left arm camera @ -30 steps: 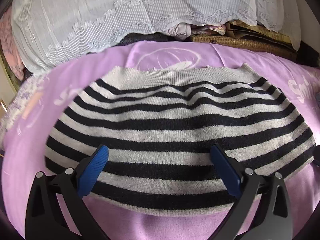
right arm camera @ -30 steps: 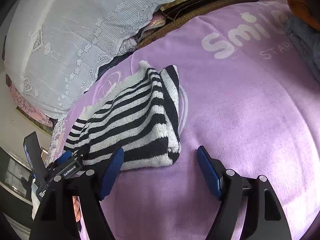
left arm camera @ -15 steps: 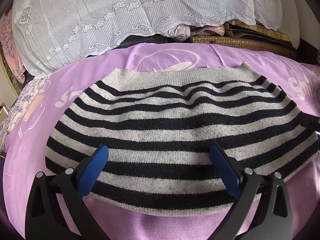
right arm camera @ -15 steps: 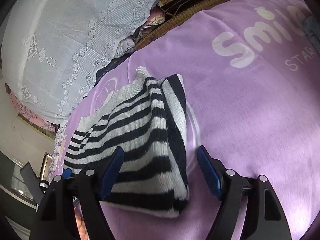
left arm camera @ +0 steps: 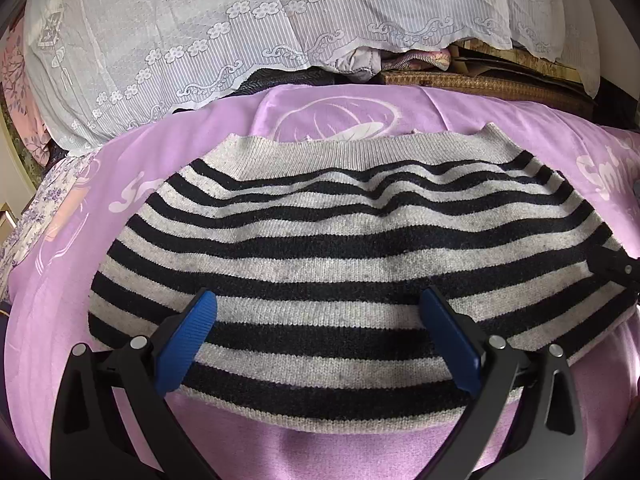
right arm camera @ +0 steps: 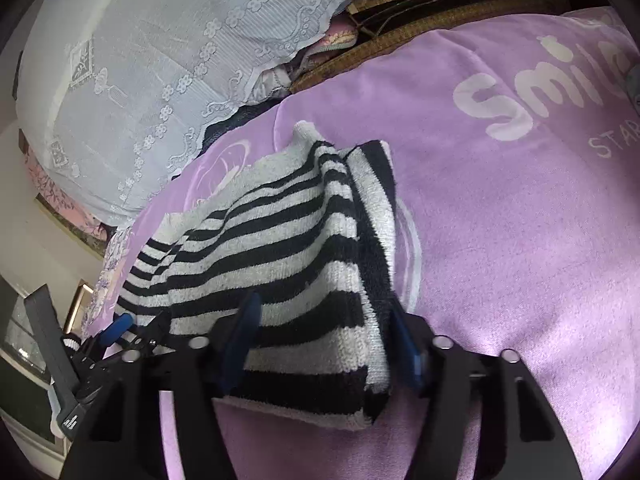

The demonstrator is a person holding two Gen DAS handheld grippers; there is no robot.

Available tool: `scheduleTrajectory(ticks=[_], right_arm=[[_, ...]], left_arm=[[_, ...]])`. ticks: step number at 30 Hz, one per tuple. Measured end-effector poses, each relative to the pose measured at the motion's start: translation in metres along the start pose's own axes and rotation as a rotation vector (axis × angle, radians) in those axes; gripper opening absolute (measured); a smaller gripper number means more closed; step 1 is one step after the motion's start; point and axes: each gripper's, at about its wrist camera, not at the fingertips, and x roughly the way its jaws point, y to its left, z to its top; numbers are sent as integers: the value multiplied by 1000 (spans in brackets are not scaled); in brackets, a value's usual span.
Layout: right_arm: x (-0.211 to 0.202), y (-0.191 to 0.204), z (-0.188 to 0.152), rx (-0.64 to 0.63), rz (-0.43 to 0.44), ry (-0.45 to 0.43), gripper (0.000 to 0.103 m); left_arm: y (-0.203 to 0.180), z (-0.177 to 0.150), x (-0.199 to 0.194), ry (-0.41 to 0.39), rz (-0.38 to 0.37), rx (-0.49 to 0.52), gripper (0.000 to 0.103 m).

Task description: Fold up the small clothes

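We have the striped sweater (left arm camera: 348, 272) lying folded on the purple blanket (right arm camera: 500, 240) of the bed, its ribbed edge toward the lace-covered pile (left arm camera: 240, 28) at the back. Our right gripper (right arm camera: 324, 340) is at the sweater's near right corner, jaws closing, with the thick folded edge between the blue pads (right arm camera: 404, 344) — the pads look close against the knit, though we can't yet call it a firm pinch. Our left gripper (left arm camera: 320, 340) hovers over the near hem with its jaws spread wide, grasping nothing.

To do this well, we judge the right side needs to catch every layer of that stacked edge, not just the top ply; otherwise the fold will peel apart when lifted. The left gripper should take the matching corner on its side — we want both corners at the same stripe so the next fold lands square. Lift low and carry evenly, because this loose knit stretches and sags easily. The plush blanket may drag on the underside, so a clean lift beats a slide.
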Motion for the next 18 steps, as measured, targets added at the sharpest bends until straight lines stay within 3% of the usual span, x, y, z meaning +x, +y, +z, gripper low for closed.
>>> scheduleTrajectory(ticks=[3, 10, 13, 18], right_arm=[[-3, -14, 2, 78, 25, -26, 30], [3, -23, 4, 144, 74, -18, 35], [9, -31, 7, 202, 106, -15, 30], [3, -25, 5, 183, 91, -45, 25]], left_arm=[[0, 0, 0, 0, 0, 0, 99], [0, -1, 0, -1, 0, -2, 99], [0, -1, 0, -1, -2, -3, 99], [0, -1, 0, -1, -10, -9, 99]])
